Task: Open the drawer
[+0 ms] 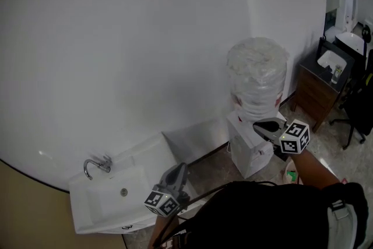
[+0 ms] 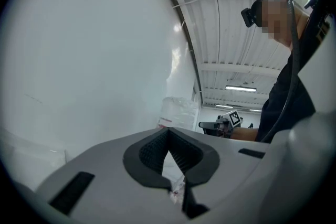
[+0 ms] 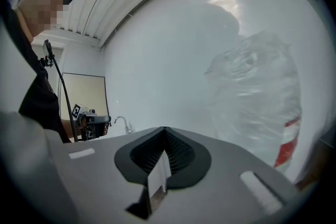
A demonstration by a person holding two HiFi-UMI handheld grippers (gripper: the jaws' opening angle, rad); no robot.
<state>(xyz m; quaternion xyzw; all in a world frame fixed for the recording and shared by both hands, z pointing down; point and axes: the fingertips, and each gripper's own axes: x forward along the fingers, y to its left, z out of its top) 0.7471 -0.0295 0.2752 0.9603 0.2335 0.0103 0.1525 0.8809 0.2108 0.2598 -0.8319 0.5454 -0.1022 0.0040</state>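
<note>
Nearest, the left gripper [image 1: 179, 169] has its grey jaws together on nothing, above the white ceramic sink [image 1: 96, 207]. The right gripper [image 1: 260, 124], likewise pinched together and empty, hangs just before the plastic-wrapped white water dispenser [image 1: 256, 76]. The drawer [image 1: 312, 90] sits in the brown wooden cabinet [image 1: 317, 111], well beyond at the far right. A swing toward it could clip the dispenser, and closed jaws would only bump the front (no handle is discernible). Only the head view shows the cabinet; each gripper view shows the opposite gripper.

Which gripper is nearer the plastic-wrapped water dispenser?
The right gripper, just in front of the water dispenser; the left gripper is over by the sink.
</note>
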